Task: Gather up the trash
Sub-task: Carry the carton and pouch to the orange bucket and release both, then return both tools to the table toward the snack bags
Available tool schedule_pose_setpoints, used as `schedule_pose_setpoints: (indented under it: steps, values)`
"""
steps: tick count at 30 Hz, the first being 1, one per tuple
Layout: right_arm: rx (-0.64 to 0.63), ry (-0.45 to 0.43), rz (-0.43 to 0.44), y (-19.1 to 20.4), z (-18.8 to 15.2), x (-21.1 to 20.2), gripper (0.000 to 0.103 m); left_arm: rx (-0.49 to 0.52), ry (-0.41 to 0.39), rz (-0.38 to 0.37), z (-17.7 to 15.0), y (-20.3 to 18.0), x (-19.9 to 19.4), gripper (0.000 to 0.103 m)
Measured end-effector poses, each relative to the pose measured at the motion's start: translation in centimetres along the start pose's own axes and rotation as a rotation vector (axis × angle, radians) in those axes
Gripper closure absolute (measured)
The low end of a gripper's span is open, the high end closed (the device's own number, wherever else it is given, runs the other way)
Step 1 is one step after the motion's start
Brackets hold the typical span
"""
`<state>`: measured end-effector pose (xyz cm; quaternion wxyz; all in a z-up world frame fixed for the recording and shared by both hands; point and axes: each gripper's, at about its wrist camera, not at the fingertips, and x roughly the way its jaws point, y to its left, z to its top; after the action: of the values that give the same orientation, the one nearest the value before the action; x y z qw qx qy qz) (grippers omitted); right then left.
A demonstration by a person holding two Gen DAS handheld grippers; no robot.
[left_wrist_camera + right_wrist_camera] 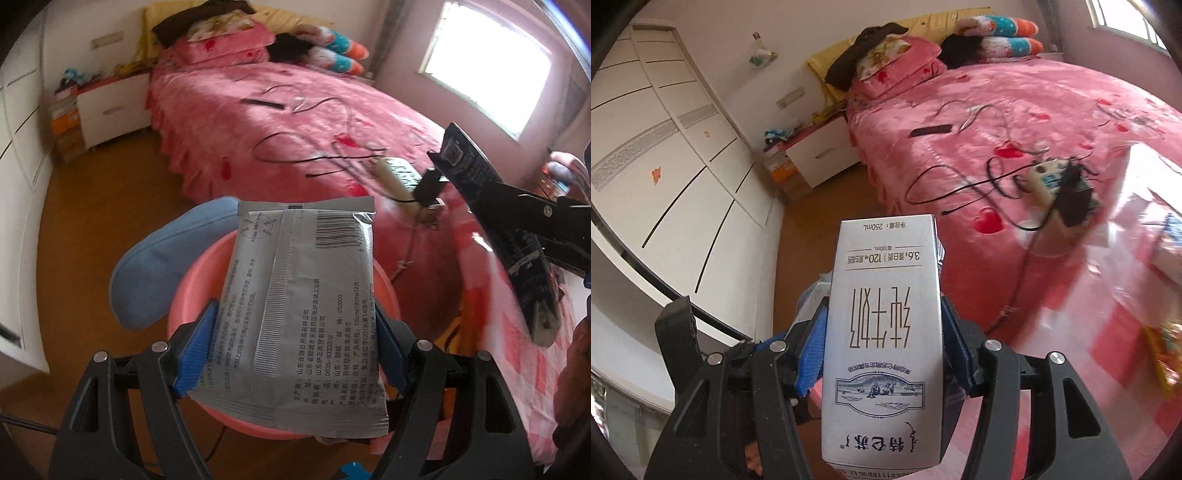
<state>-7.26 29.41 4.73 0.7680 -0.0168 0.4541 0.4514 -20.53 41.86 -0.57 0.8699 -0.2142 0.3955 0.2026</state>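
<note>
Two claws each carry one piece of trash over a pink bedroom scene. In the left wrist view, the left claw [288,354] at the bottom centre pinches a grey wet-wipe packet [303,310], its blue pads [194,354] pressing on both long edges; the packet stands nearly upright, barcode at its upper right. Directly behind and below the packet sits a pink basin [184,306] on the wooden floor [92,229], and a blue slipper [166,262] leans over the basin's left rim. At the right edge of that view the right claw [517,229] shows from the side, dark and blurred, with a carton end between its fingers.

In the right wrist view, the right claw [882,350] at the bottom centre has a white milk carton [882,339] between its blue pads, printing upside down. The left pad lies against the carton; whether the right pad still presses I cannot tell for sure, though the carton stays upright between them.

Behind both, the bed [295,122] fills the upper right, strewn with black cables [295,147] and a power strip [1049,177]. A white wardrobe [665,147] occupies the left.
</note>
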Motion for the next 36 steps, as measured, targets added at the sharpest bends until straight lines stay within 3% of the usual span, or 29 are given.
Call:
schedule_pose_setpoints:
  steps: [2, 6, 15, 21, 36]
  values:
    - [0.04, 0.014, 0.005, -0.5, -0.2, 1.0, 0.021, -0.029, 0.013, 0.014, -0.1, 0.8, 0.5, 0.023]
    - [0.085, 0.009, 0.013, -1.6, -0.8, 0.7, 0.017, -0.059, 0.012, 0.024, -0.2, 1.8, 0.4, 0.022]
    - [0.113, -0.08, -0.081, -4.2, -3.4, -4.6, 0.015, -0.026, -0.027, 0.037, 0.1, 0.5, -1.2, 0.022]
    - [0.111, -0.115, -0.146, -5.0, -5.4, -7.6, 0.015, 0.033, -0.037, 0.002, 0.1, -1.9, -2.9, 0.022]
    - [0.196, -0.183, -0.183, -8.4, -10.3, -14.0, 0.015, 0.204, -0.08, -0.083, -0.5, -9.6, -7.4, 0.022]
